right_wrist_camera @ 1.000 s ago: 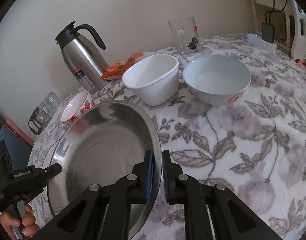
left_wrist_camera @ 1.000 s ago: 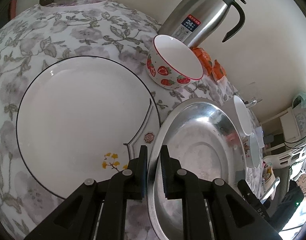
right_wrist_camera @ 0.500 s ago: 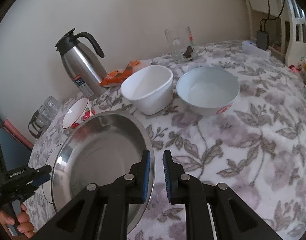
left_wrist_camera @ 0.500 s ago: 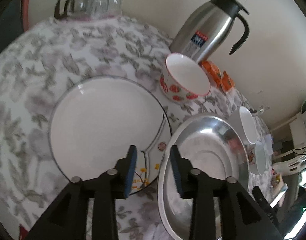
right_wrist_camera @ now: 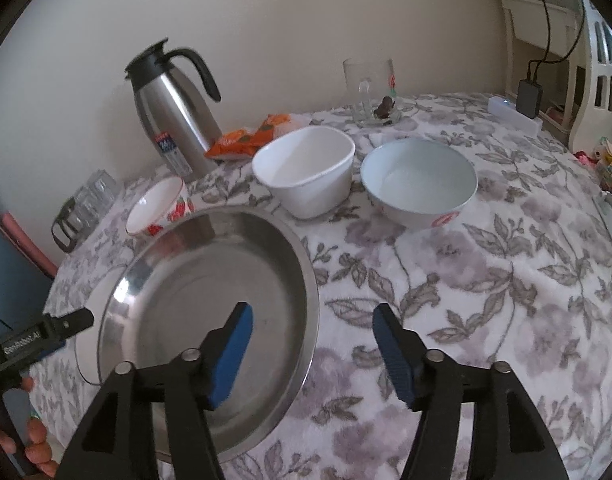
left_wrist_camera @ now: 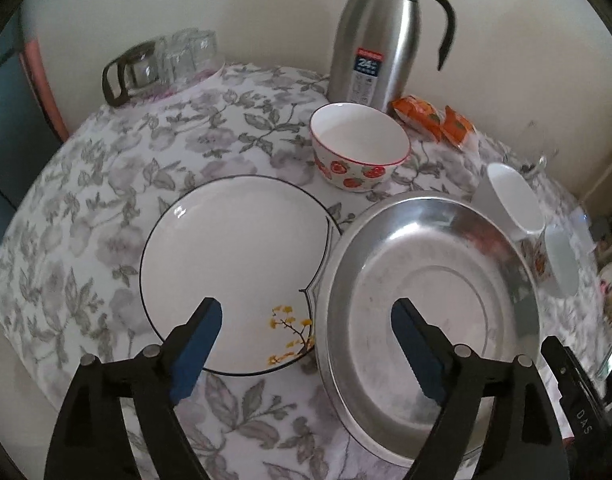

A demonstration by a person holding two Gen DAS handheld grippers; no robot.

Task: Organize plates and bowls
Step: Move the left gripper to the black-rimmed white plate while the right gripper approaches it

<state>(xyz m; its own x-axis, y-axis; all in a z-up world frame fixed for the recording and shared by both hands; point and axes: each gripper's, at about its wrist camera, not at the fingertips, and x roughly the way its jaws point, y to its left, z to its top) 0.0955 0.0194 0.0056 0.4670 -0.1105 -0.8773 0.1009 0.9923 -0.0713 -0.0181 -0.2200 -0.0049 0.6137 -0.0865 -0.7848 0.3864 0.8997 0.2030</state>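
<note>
I see both jaws opening, empty: left gripper (left_wrist_camera: 306,344) straddles plate (left_wrist_camera: 234,272) and steel pan (left_wrist_camera: 429,312) rims; right gripper (right_wrist_camera: 311,354) straddles pan edge; bowls (right_wrist_camera: 306,172) upper centre.

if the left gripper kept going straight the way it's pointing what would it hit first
Most likely the seam where the white plate meets the steel pan: the left gripper, jaws opening and empty, straddles both rims. Which rim comes first is unclear.

Soft dim daylight, fisheye-bent edges, slight blur, dark corners
</note>
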